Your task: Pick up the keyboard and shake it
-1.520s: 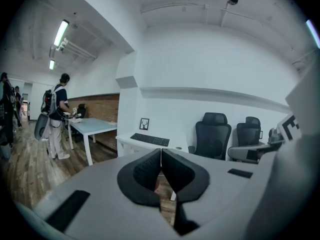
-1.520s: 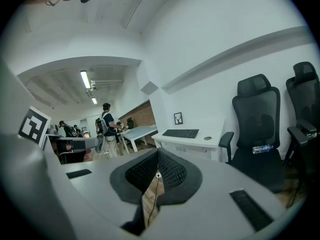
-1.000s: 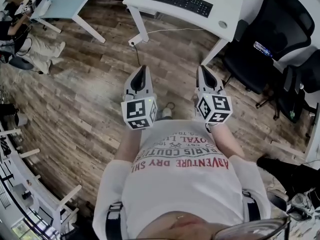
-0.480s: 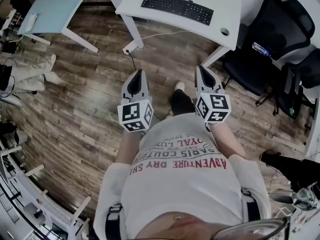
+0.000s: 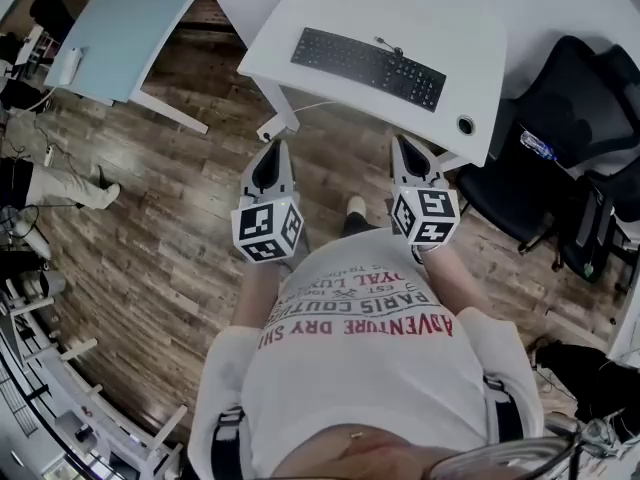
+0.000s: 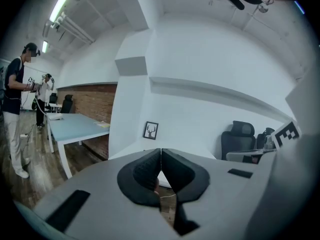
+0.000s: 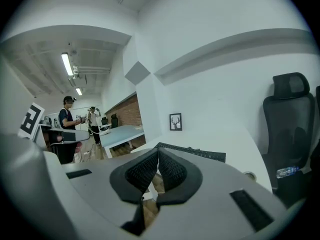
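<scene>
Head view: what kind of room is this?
Probably an office: a black keyboard lies on a white desk, a black office chair stands beside it, and a pale blue table is nearby.

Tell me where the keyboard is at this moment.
In the head view the keyboard lies on the white desk, top centre, ahead of the left gripper and right gripper, with a round desk hole at its right.
</scene>
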Available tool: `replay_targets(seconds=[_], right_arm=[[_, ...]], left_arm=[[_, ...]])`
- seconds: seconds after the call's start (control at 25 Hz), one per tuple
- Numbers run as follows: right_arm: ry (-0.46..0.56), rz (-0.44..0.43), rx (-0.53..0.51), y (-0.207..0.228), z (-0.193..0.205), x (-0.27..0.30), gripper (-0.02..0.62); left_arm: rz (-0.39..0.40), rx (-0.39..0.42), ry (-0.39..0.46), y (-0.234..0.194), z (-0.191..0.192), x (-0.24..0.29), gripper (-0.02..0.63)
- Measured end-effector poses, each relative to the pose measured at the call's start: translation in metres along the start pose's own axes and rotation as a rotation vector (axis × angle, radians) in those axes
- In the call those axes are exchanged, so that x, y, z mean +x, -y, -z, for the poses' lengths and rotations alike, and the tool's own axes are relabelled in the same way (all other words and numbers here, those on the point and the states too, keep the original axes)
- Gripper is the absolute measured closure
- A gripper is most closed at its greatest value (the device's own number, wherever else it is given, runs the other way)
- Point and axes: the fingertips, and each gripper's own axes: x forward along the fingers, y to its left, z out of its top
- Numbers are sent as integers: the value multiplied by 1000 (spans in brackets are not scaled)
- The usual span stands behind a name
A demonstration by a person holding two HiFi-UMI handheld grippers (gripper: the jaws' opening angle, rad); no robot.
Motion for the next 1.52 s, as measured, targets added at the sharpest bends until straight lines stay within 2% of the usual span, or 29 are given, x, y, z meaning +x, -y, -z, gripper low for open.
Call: replay_targets(seconds=[0.2, 0.36, 0.64, 0.96, 1.16, 1.32, 1.48, 1.52], right_arm=[[-4, 1, 23, 40, -25, 62, 569], [-9, 38, 31, 73, -34, 92, 571], [-11, 159, 91, 132, -30, 115, 570], [-16, 288, 169, 180, -31, 128, 571], [-61, 293, 162, 196, -22, 145, 571], [-102, 283, 193, 198, -6, 160, 569], [-172, 288, 194, 211, 14, 175, 566], [-189, 291, 191, 215, 19, 179, 521]], left_arm=[[0, 17, -7, -5, -23, 80, 580], [24, 21, -34, -2, -27, 130, 580], [126, 61, -123, 22, -14, 202, 580], [270, 161, -200, 25, -11, 290, 580], [327, 203, -259, 17, -1, 340, 580], [385, 175, -319, 7, 17, 361, 580], [455, 87, -418, -1, 41, 376, 578], [471, 77, -442, -4, 47, 379, 577]])
